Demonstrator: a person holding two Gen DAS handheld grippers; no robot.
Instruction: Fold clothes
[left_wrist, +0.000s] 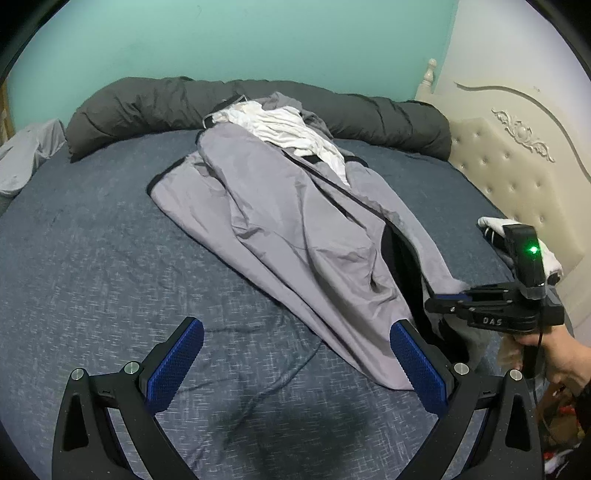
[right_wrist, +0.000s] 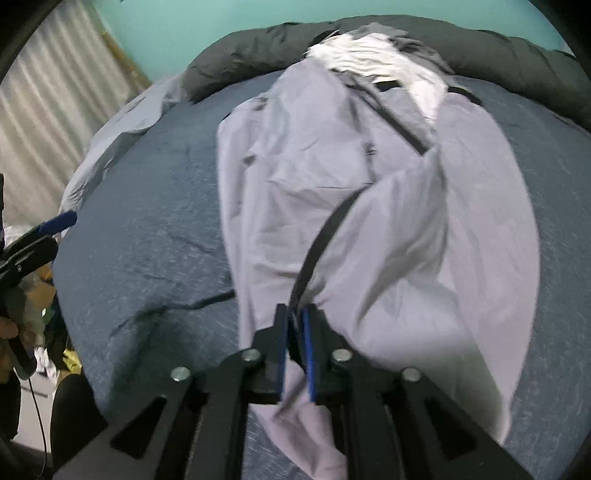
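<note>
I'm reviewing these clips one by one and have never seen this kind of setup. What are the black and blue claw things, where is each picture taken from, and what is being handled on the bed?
There is no robot here: a person holds a two-finger claw in each hand, with a fisheye camera on each looking along its fingers. The left wrist view shows the left claw open and holding nothing above the blue bed. At its right edge, the person's hand holds the other tool. The right wrist view shows the right claw pinching the near end of a grey garment with black trim. A white garment lies at its far end, before a dark rolled duvet.
</note>
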